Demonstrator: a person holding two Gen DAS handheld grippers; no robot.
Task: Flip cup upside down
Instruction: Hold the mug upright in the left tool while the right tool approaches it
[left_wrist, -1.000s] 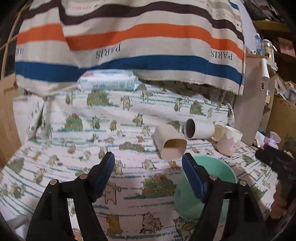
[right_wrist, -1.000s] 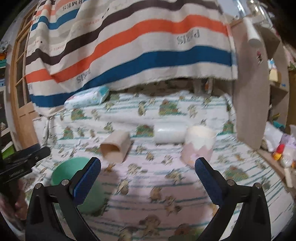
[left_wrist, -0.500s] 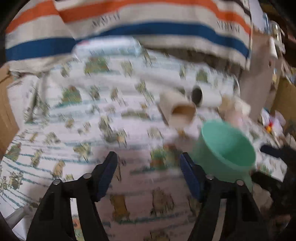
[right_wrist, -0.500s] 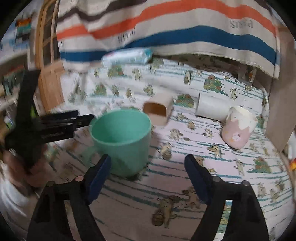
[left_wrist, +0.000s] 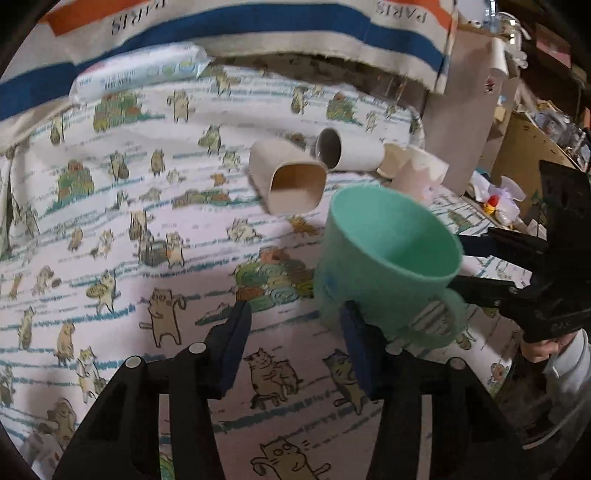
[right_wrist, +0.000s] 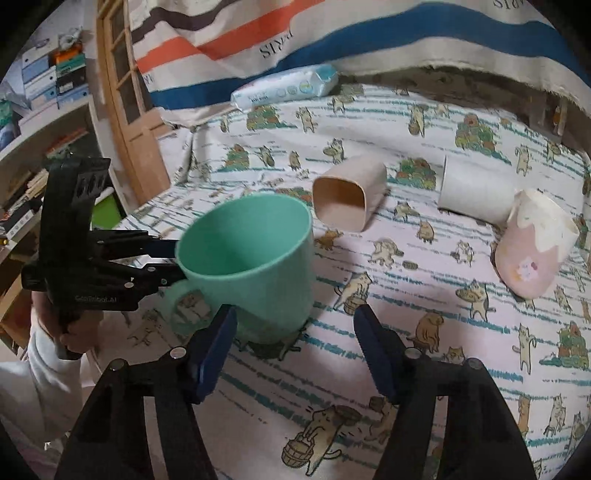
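A: Looking at where we are, the flip itself is not done. The green cup (right_wrist: 251, 266) has its mouth up and its base down by the cat-print cloth (right_wrist: 443, 332), near the front edge.

B: Agreed. Do we have a grip on it?

A: Not that we can see. The left tongs (left_wrist: 295, 347) are spread wide with only cloth between the pads, and the cup sits just past the right-hand pad. The right tongs (right_wrist: 297, 339) are wide too. From that side the cup stands just ahead of the left-hand pad, not between the two.

B: And the handle (right_wrist: 181, 306)?

A: It points toward the near-left in the right camera. The tips of the left tongs reach in close to it and to the rim, but we cannot tell whether they touch.

B: So what is left for us?

A: Nearly everything, we think: close on the wall or rim, lift, turn the cup over, and set it mouth down on the cloth. The tan cup (right_wrist: 347, 199), the white cup (right_wrist: 472, 195) and the pink cup (right_wrist: 532, 254) lie on their sides farther back, well apart from ours, so we judge there is room to turn it.
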